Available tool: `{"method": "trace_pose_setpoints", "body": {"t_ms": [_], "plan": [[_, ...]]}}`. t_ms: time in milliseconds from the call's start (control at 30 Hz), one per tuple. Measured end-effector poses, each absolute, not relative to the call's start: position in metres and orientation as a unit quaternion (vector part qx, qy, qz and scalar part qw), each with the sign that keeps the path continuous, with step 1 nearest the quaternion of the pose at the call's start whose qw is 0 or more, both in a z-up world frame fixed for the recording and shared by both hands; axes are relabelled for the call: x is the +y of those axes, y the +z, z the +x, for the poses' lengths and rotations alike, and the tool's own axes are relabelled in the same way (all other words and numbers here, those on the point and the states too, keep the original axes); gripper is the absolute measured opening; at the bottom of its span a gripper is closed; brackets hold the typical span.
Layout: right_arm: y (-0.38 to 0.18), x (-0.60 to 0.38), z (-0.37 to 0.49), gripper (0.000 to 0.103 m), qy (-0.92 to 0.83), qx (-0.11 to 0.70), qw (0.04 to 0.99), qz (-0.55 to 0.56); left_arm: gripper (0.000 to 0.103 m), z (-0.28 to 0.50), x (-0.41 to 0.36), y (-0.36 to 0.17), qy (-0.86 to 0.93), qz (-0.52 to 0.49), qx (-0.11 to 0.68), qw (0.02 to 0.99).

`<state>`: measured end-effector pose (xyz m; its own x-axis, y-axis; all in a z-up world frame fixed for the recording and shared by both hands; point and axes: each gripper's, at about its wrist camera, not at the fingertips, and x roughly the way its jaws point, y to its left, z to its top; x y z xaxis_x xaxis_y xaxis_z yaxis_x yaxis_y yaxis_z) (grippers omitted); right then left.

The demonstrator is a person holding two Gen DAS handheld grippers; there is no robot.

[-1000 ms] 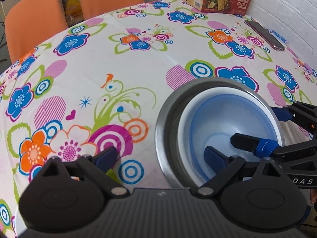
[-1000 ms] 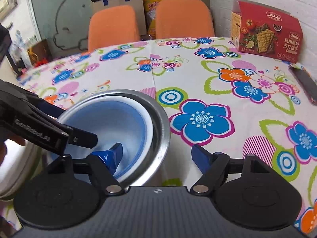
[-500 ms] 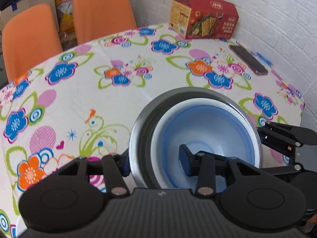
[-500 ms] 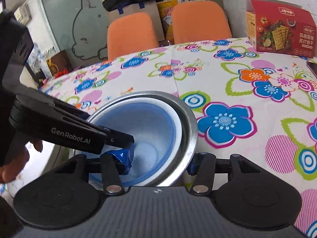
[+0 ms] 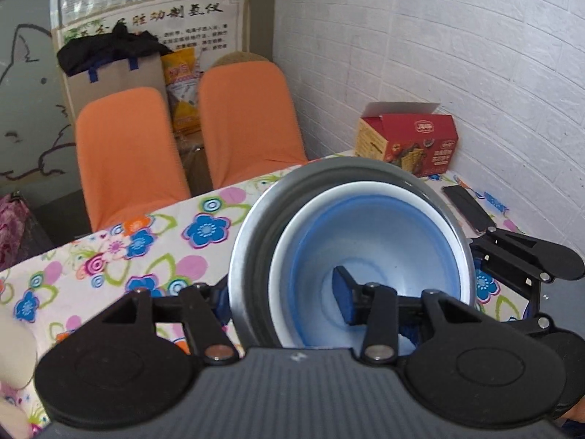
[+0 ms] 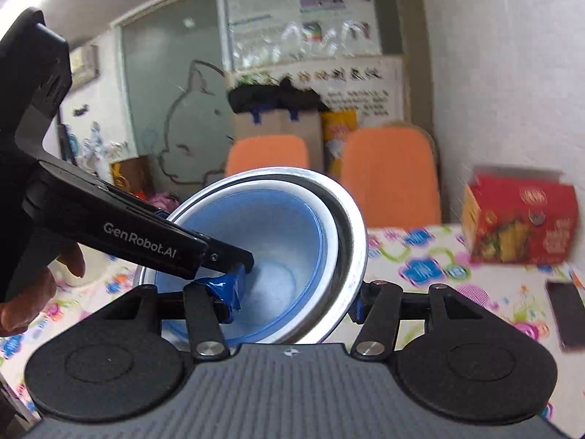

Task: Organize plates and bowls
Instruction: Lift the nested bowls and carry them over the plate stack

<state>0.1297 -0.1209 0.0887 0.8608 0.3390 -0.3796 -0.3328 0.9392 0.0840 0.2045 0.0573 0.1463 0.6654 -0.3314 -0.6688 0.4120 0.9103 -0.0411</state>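
A stack of nested bowls is held up above the floral table (image 5: 109,267): a steel bowl (image 5: 256,226) outside, a white bowl (image 5: 365,190) in it, a blue bowl (image 5: 373,241) innermost. My left gripper (image 5: 281,292) is shut on the stack's near-left wall, one finger inside the blue bowl, one outside the steel. My right gripper (image 6: 296,300) is shut on the stack's opposite wall (image 6: 347,234), one finger inside, one outside. Each gripper shows in the other's view.
Two orange chairs (image 5: 124,153) stand beyond the table. A red cracker box (image 5: 409,142) and a dark phone (image 5: 468,208) lie near the white brick wall. A white dish edge (image 5: 14,347) shows at the far left.
Both grippers have closed on the bowl stack's walls and lifted it off the table, tilting it; the views now look higher into the room.
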Motion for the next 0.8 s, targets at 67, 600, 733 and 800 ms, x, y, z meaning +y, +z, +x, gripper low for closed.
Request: {"method": "trace_pose_setpoints", "body": {"t_ms": [67,600,733,800], "plan": [[0.090,-0.101,0.129,0.042,0.199,0.193,0.961,0.001,0.045,0.193,0.082,0.139,-0.173,0.053,0.361,0.915],[-0.016,0.002,0.108,0.043,0.311,0.355,0.882,0.007,0.043,0.142,0.179,-0.005,-0.118,-0.019,0.467,0.876],[-0.031,0.007,0.102,0.043,0.303,0.372,0.877,0.004,0.043,0.147,0.182,-0.017,-0.124,-0.031,0.470,0.873],[-0.033,0.008,0.103,0.043,0.299,0.373,0.878,0.001,0.043,0.148,0.182,-0.021,-0.127,-0.031,0.466,0.875]]}}
